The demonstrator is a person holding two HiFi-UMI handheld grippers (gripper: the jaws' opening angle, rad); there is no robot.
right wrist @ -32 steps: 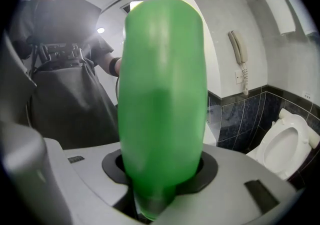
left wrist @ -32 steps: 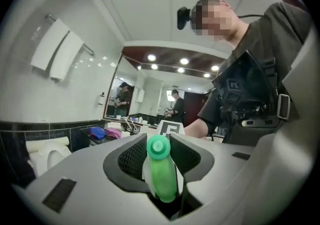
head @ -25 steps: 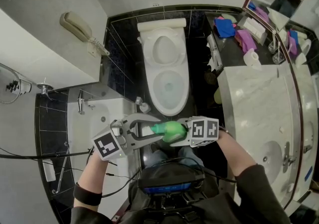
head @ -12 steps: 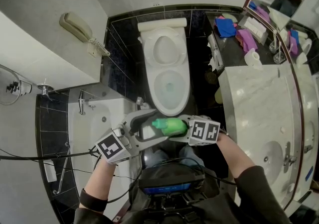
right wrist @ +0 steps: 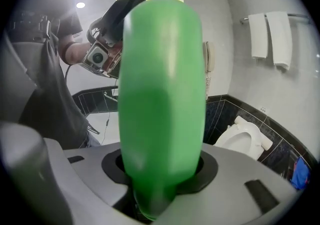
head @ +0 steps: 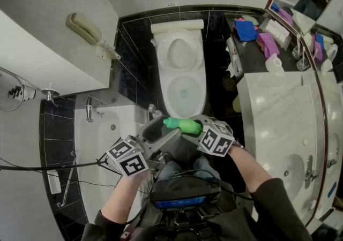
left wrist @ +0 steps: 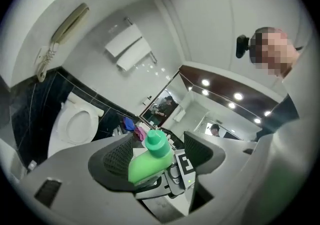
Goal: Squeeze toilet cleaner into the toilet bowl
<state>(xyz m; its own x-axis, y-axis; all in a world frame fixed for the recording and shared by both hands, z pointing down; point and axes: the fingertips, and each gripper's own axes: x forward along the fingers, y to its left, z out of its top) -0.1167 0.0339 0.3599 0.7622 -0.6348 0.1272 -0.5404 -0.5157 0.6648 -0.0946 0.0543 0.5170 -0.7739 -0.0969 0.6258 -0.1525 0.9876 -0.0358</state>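
Observation:
The green toilet cleaner bottle (head: 182, 125) lies sideways just in front of the white toilet (head: 166, 95), with its cap pointing left. My right gripper (head: 195, 127) is shut on the bottle's body, which fills the right gripper view (right wrist: 162, 94) above the jaws (right wrist: 160, 174). My left gripper (head: 167, 127) is open, its jaws standing wide on either side of the cap end. In the left gripper view the capped bottle (left wrist: 147, 164) sits between the spread jaws (left wrist: 159, 151), near the left pad and clear of the right one. The toilet seat is down and the bowl is open.
A white bathtub (head: 104, 143) lies at the left and a wall phone (head: 86, 28) hangs above it. At the right stands a marble vanity (head: 278, 122) with a sink (head: 292, 167). Blue and purple cloths (head: 245, 30) lie beside the toilet. White towels (right wrist: 272, 34) hang on the wall.
My left gripper's jaws have opened off the bottle's cap end and its body has drawn back and down. The right gripper has carried the bottle a little closer to the toilet.

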